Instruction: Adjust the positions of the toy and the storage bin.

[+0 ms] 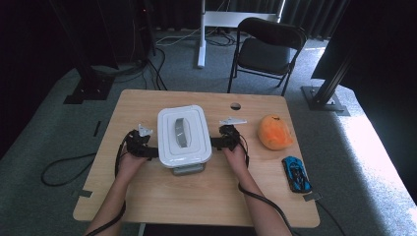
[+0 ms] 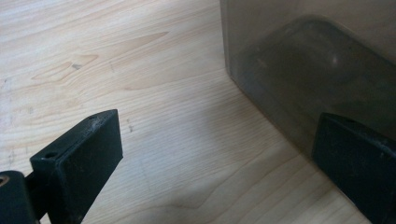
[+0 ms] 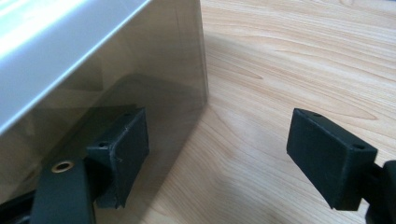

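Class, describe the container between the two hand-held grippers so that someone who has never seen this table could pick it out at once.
Start at the wooden table and look to the middle of its top. There sits the container, with a hand-held gripper at each side. Unlike the round orange soft toy and the small blue toy car to its right, it is a boxy, smoky-walled tub with a white lid and grey handle.

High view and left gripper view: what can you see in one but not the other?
High view alone: the white lid of the container, an orange plush toy, a blue toy car, a black folding chair, both hands and the right gripper.
Left gripper view alone: the left gripper jaws up close, wide apart.
Both: the wooden table and the container's smoky wall.
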{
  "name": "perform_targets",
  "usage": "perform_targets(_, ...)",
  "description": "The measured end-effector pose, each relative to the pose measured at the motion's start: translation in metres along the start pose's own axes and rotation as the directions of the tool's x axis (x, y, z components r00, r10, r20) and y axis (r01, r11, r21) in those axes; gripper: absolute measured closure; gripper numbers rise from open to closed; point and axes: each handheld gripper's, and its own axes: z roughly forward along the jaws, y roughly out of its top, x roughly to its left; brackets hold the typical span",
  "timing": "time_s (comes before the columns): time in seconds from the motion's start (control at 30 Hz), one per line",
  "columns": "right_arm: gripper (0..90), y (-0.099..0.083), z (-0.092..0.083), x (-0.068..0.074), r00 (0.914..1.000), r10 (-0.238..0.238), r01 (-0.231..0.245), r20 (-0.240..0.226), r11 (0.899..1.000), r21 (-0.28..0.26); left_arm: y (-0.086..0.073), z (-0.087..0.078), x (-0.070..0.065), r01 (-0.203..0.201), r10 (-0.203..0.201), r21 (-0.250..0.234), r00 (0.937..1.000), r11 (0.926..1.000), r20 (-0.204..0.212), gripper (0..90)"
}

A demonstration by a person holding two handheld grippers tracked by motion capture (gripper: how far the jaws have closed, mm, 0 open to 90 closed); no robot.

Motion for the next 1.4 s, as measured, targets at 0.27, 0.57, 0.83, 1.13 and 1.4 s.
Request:
perform_targets(0.27, 20.3, -0.005, -0.007, -0.01, 0.9998, 0.018, -0.018, 0.001, 1.0, -0.003, 0.006, 0.003, -0.012, -0.027, 0.027, 0.004, 0.9996, 0.9996, 0.008, 2.4)
perform_targets(0.57, 20.7, -0.01, -0.016, -0.018, 0.9996, 0.027, -0.027, 0.006, 1.0, -0.006, 0.011, 0.005, -0.023, -0.045, 0.045, 0.004, 0.9989, 0.999, 0.015, 2.4)
perform_targets(0.83, 20.7, -0.017, -0.023, -0.025, 0.9992, 0.039, -0.039, 0.012, 0.999, -0.008, 0.015, 0.007, -0.032, -0.061, 0.061, 0.001, 0.9978, 0.9982, 0.026, 2.4)
perform_targets(1.13, 14.1, -0.023, -0.03, -0.034, 0.9988, 0.033, -0.033, 0.036, 0.999, 0.008, 0.011, 0.012, -0.034, -0.045, 0.045, 0.003, 0.9958, 0.999, 0.08, 2.3)
perform_targets(1.4, 14.1, -0.034, -0.025, -0.045, 0.9956, 0.049, -0.052, 0.08, 0.998, 0.043, 0.004, 0.017, -0.022, -0.012, 0.011, 0.0, 0.9987, 0.9999, 0.049, 2.3)
